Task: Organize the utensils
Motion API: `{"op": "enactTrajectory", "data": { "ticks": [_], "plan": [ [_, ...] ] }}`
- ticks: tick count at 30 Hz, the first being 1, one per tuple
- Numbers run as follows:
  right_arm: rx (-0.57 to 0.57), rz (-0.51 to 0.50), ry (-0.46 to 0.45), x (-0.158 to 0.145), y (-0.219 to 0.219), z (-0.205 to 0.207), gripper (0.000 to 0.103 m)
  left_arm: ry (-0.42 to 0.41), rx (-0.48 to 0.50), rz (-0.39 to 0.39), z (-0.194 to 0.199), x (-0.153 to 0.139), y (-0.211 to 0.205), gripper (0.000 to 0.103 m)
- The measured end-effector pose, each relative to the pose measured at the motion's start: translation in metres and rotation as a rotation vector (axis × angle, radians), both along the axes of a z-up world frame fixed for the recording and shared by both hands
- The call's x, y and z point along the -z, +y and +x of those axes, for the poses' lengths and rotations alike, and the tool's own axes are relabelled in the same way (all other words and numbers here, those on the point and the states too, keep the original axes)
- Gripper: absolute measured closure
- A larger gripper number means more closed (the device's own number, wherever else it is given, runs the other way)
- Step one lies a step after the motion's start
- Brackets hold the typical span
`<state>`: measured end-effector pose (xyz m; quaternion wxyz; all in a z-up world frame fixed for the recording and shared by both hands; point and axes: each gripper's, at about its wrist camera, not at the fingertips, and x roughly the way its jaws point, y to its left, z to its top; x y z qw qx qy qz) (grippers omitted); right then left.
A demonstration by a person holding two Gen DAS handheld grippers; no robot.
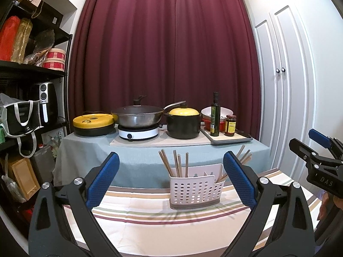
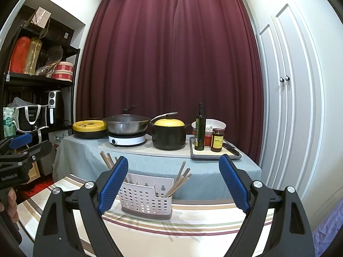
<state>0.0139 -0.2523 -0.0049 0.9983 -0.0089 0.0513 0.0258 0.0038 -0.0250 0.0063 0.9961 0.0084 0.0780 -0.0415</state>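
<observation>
Both grippers hang above the near table with their blue-padded jaws spread wide and nothing between them: the left gripper (image 1: 170, 178) is raised over the striped tablecloth (image 1: 150, 218), and the right gripper (image 2: 173, 184) hovers beside it at about the same height, each visible at the edge of the other's camera. The white perforated utensil holder (image 1: 194, 190) stands upright on the striped cloth near the table's far edge, in front of both grippers and apart from them. Wooden chopsticks (image 1: 178, 165) stand in it in two bunches, one leaning out of the left compartment and the other fanning out of the right end; the middle looks bare, though I cannot see to the bottom. Behind it is a second table under a pale blue-grey cloth (image 1: 137, 160), carrying a flat yellow-lidded pan (image 1: 93, 122), a lidded wok (image 1: 138, 115) on a white induction hob (image 1: 138, 133), a black pot with a yellow lid (image 1: 184, 124), and a tray (image 1: 231, 139) with a dark oil bottle (image 1: 215, 115), a sauce jar (image 1: 230, 126) and a white bowl behind them. A dark red curtain (image 1: 167, 49) covers the back wall.
</observation>
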Motion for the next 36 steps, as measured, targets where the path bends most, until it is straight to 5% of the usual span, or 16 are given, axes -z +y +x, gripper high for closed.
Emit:
{"op": "enactTrajectory", "data": {
  "ticks": [36],
  "plan": [
    [0.004,-0.011,-0.005,-0.0018,0.0018,-0.0012,0.019,-0.019,-0.033,0.005,-0.0037,0.0016,-0.0006,0.004]
  ]
}}
